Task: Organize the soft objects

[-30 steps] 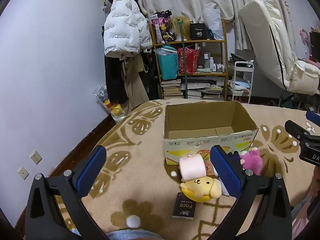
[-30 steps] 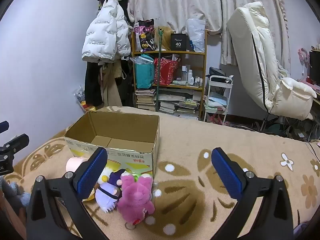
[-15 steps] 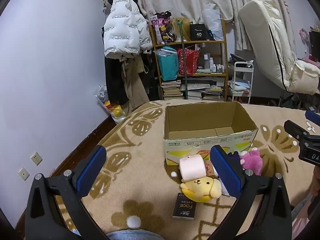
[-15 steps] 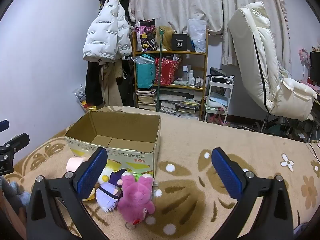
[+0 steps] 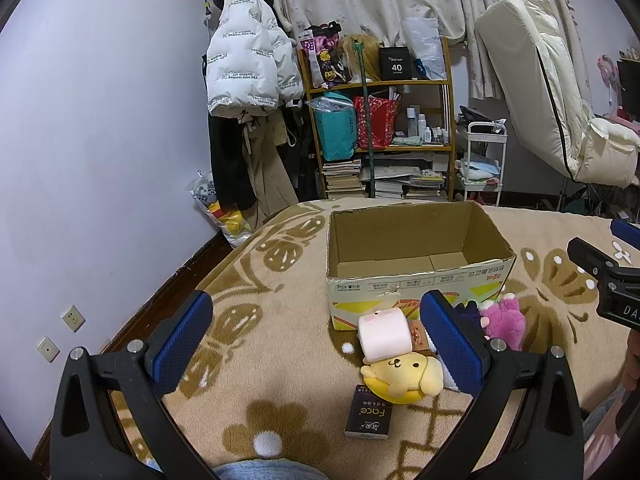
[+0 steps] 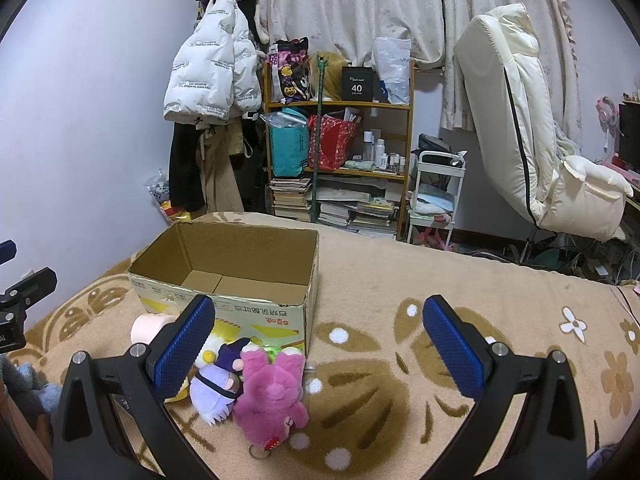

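An open, empty cardboard box stands on the beige patterned blanket. In front of it lie soft toys: a pink marshmallow plush on a yellow dog plush, a magenta bear and a purple-and-white doll. My left gripper is open and empty, held above the blanket left of the toys. My right gripper is open and empty, above the blanket right of the toys; it also shows in the left wrist view.
A small dark "face" box lies in front of the yellow plush. Behind the bed stand a cluttered wooden shelf, hanging coats, a white cart and a cream recliner. The blanket's left edge drops to the floor.
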The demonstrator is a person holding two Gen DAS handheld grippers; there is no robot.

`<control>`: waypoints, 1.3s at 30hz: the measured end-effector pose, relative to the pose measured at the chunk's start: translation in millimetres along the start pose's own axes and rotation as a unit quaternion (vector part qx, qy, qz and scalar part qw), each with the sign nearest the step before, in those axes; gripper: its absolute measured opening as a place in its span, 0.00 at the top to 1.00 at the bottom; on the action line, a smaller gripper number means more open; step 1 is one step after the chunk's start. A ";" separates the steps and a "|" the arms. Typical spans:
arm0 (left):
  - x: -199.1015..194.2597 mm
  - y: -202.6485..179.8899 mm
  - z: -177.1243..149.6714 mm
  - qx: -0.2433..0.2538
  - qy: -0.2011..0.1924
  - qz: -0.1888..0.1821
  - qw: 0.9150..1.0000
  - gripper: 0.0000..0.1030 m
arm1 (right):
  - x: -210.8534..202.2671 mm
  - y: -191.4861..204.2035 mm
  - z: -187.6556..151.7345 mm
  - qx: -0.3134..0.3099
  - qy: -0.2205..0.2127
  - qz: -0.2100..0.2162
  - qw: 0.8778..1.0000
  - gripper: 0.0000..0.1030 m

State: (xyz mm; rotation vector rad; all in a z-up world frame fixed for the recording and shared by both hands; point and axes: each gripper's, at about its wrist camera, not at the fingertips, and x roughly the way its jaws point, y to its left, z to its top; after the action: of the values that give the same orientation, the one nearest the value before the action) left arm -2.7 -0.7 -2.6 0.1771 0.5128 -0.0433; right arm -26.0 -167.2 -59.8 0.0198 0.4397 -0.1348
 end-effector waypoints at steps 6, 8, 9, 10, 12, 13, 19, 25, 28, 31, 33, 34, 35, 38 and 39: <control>-0.9 -1.2 0.1 0.000 -0.001 0.000 1.000 0.01 | 2.3 0.9 -0.8 -0.001 0.001 0.001 1.000 0.00; -1.3 -1.3 -0.3 0.000 -0.001 0.000 1.000 0.01 | 1.6 2.2 -1.1 -0.001 0.001 0.001 1.000 0.00; -1.2 -1.2 -0.1 0.000 -0.001 0.000 1.000 0.01 | 1.5 1.9 -0.8 -0.001 0.001 0.001 1.000 0.00; -1.4 -1.3 -0.3 0.000 -0.002 0.000 1.000 0.01 | 1.4 1.6 -0.5 -0.001 0.001 0.001 1.000 0.00; -0.8 -1.1 0.1 0.000 -0.001 0.000 1.000 0.01 | 1.4 1.5 -0.6 -0.001 0.001 0.001 1.000 0.00; -0.7 -1.3 0.0 0.000 -0.001 0.000 1.000 0.01 | 1.4 2.8 -0.6 0.000 0.001 0.001 1.000 0.00; -1.1 -1.3 0.4 0.001 -0.002 0.000 1.000 0.01 | 1.0 3.3 -1.2 -0.001 0.001 0.001 1.000 0.00; -0.6 -1.9 -1.3 0.001 -0.001 0.001 1.000 0.01 | 0.8 3.2 -1.3 -0.001 0.001 0.001 1.000 0.00; -0.7 -2.0 -1.5 0.002 -0.002 0.000 1.000 0.01 | 1.2 4.0 -1.7 -0.001 0.002 0.002 1.000 0.00; -0.6 -1.6 -1.2 0.001 -0.002 0.001 1.000 0.01 | 0.9 2.8 -1.1 -0.002 0.001 0.000 1.000 0.00; -0.6 -1.6 -1.9 -0.001 -0.002 0.001 1.000 0.01 | 1.7 3.3 -0.9 -0.001 0.001 0.000 1.000 0.00; -0.6 -1.9 -1.3 0.000 -0.002 0.001 1.000 0.01 | 1.6 3.3 -0.8 -0.002 0.001 0.000 1.000 0.00; -0.4 -2.3 -1.9 0.000 -0.002 0.001 1.000 0.01 | 1.6 3.2 -0.8 -0.002 0.001 0.000 1.000 0.00; -0.5 -1.4 -1.7 0.001 -0.002 0.001 1.000 0.01 | 1.6 3.3 -0.9 -0.002 0.002 0.000 1.000 0.00; -0.4 -1.8 -2.4 0.002 -0.002 0.001 1.000 0.01 | 1.7 3.3 -0.9 -0.002 0.002 0.000 1.000 0.00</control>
State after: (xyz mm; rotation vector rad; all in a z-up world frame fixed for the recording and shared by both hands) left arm -4.4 -2.0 -4.7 0.1806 0.5077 -0.0418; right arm -24.4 -164.1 -61.4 0.0160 0.4433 -0.1340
